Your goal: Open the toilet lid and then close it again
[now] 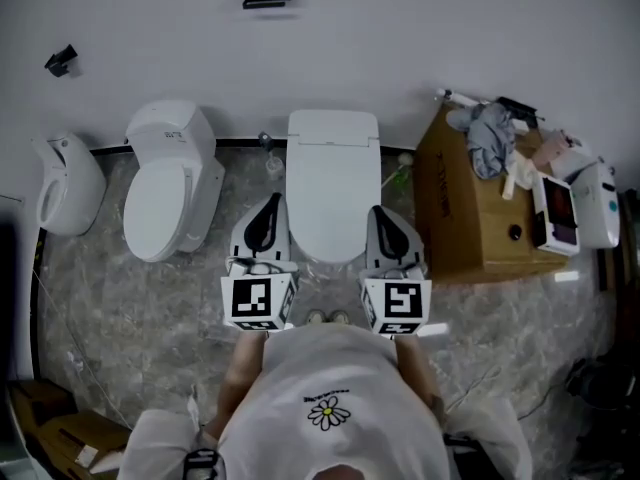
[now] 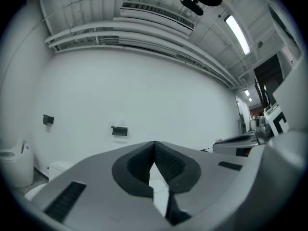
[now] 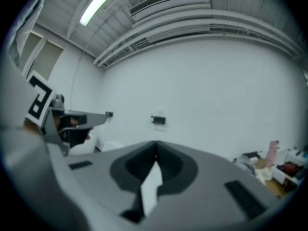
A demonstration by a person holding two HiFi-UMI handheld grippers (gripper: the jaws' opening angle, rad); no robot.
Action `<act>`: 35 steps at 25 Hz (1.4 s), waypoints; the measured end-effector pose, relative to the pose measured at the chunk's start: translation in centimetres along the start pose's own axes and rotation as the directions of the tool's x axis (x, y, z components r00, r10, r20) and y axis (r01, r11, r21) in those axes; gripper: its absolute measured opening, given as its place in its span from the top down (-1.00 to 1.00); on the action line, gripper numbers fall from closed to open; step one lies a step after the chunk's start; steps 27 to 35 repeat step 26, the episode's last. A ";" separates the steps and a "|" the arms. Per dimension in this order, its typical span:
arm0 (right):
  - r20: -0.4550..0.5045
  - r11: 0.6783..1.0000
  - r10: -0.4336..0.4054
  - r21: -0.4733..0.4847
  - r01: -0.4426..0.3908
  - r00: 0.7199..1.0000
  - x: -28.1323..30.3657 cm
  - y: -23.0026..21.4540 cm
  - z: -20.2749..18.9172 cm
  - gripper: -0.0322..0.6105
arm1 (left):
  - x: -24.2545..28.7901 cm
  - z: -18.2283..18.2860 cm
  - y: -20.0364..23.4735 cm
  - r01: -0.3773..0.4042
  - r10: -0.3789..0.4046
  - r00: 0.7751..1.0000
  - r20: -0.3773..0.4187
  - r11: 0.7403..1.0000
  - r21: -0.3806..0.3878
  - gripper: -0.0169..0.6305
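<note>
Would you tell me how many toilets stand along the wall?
2: a rounded toilet left of centre and a squarer toilet at centre, lid shut. The far-left white fixture may be a urinal.

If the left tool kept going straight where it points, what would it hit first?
Most likely the plain white wall, just right of the small black wall bracket. The shut left tool points level at it, and nothing nearer shows in line, though depth is unclear.

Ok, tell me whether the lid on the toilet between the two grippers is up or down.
Down: the head view shows the lid lying flat on the toilet, its smooth white top facing up.
</note>
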State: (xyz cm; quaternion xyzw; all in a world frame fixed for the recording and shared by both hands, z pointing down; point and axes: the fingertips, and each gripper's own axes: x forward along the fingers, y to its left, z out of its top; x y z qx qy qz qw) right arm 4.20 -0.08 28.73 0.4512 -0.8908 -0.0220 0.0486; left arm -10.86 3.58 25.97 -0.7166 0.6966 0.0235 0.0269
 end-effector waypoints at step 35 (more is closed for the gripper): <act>-0.038 1.000 -0.003 -0.020 0.002 0.999 -0.9 -0.8 -1.0 0.80 | -0.1 -0.2 -1.2 -0.009 0.009 1.000 -0.014 1.000 -0.001 0.87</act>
